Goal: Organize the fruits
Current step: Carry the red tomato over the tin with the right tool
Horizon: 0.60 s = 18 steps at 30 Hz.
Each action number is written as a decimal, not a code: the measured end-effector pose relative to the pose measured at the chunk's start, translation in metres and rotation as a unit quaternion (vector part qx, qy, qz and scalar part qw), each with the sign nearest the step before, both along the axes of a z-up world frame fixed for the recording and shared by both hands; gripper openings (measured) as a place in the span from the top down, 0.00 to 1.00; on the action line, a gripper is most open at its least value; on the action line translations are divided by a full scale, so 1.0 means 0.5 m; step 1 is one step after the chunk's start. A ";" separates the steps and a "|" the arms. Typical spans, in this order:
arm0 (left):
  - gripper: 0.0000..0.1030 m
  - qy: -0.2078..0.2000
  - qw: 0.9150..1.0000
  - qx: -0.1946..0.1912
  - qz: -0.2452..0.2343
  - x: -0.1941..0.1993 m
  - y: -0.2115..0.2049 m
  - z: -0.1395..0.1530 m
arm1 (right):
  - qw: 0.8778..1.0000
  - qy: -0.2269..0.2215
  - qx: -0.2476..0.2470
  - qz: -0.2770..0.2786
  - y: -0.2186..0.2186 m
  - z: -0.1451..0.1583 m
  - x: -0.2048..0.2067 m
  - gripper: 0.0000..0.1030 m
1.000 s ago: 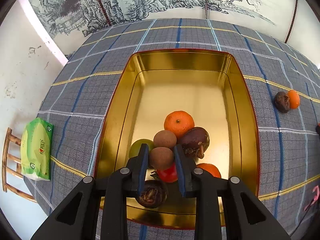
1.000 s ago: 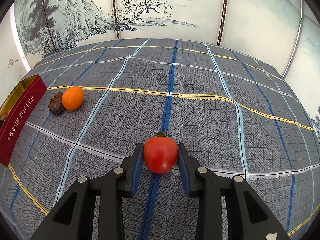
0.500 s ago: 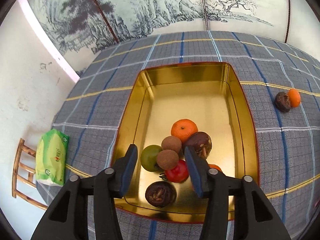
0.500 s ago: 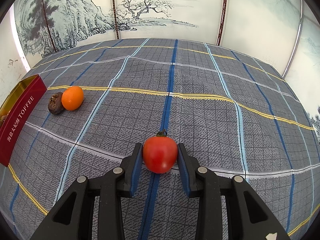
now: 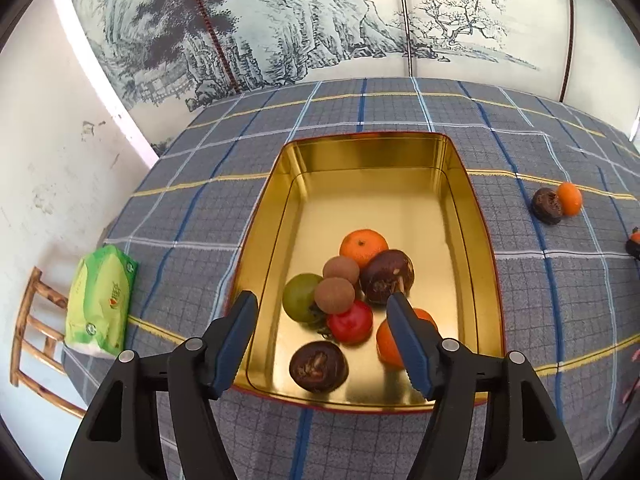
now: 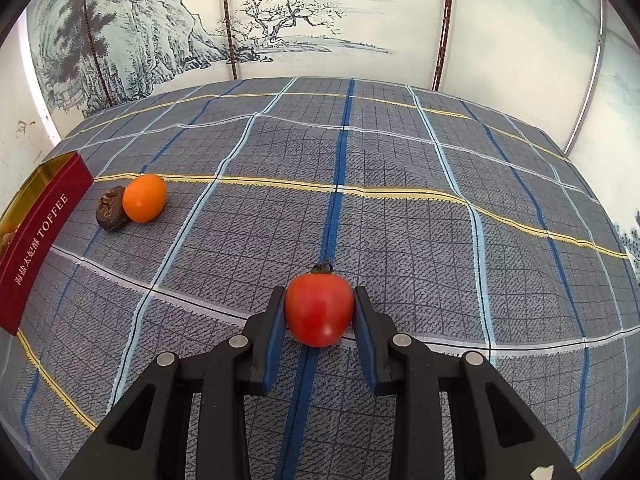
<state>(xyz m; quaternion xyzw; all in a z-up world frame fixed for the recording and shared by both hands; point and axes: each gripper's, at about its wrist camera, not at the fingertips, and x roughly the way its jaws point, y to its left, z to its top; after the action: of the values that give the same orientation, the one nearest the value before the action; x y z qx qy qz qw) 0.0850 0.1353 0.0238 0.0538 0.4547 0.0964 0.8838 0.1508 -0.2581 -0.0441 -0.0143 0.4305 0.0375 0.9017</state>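
Note:
A gold tin [image 5: 372, 152] with red outer walls sits on the checked tablecloth. In it lie several fruits: an orange [image 5: 363, 246], two brown round fruits [image 5: 334, 295], a green fruit [image 5: 301, 297], a red tomato [image 5: 350, 322], two dark wrinkled fruits [image 5: 387, 276] and another orange [image 5: 390, 344]. My left gripper [image 5: 322, 342] is open and empty, raised above the tin's near end. My right gripper [image 6: 319, 322] is shut on a red tomato [image 6: 319, 308] just above the cloth. A small orange [image 6: 144, 197] and a dark wrinkled fruit [image 6: 111, 213] lie on the cloth beside the tin [image 6: 38, 236].
A green tissue pack [image 5: 102, 300] lies at the table's left edge, over a wooden chair [image 5: 30, 344]. Painted wall panels stand behind the table. The small orange [image 5: 569, 198] and dark fruit [image 5: 546, 205] also show right of the tin.
My left gripper opened, released the brown fruit onto the pile in the tin, and pulled up and back. My right gripper stayed shut on the tomato without moving.

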 end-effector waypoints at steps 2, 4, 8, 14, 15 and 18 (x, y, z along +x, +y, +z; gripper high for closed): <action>0.33 -0.007 1.000 -0.009 0.000 -0.009 0.004 0.001 | 1.000 0.002 0.000 -0.003 0.000 0.001 0.000 0.72; 0.31 -0.013 1.000 -0.019 0.001 -0.021 0.011 0.001 | 1.000 0.002 0.004 -0.009 0.001 0.004 0.000 0.72; 0.30 -0.009 0.999 -0.033 0.007 -0.044 0.022 -0.007 | 1.000 0.000 0.017 -0.009 0.007 0.027 -0.005 0.72; 0.30 -0.018 0.998 -0.052 0.027 -0.071 0.049 -0.006 | 0.999 -0.017 0.025 0.027 0.062 0.081 -0.021 0.72; 0.30 -0.022 0.998 -0.055 0.031 -0.077 0.055 -0.004 | 0.999 -0.020 0.028 0.040 0.081 0.092 -0.025 0.72; 0.30 -0.027 0.997 -0.061 0.044 -0.089 0.075 0.001 | 0.996 -0.036 0.031 0.079 0.148 0.124 -0.036 0.72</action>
<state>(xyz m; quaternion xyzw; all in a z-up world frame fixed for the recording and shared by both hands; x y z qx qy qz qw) 0.0407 0.1729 0.0241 -0.0226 0.4376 0.1088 0.8923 0.1327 -0.1841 0.0180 -0.0215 0.3935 0.1213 0.9110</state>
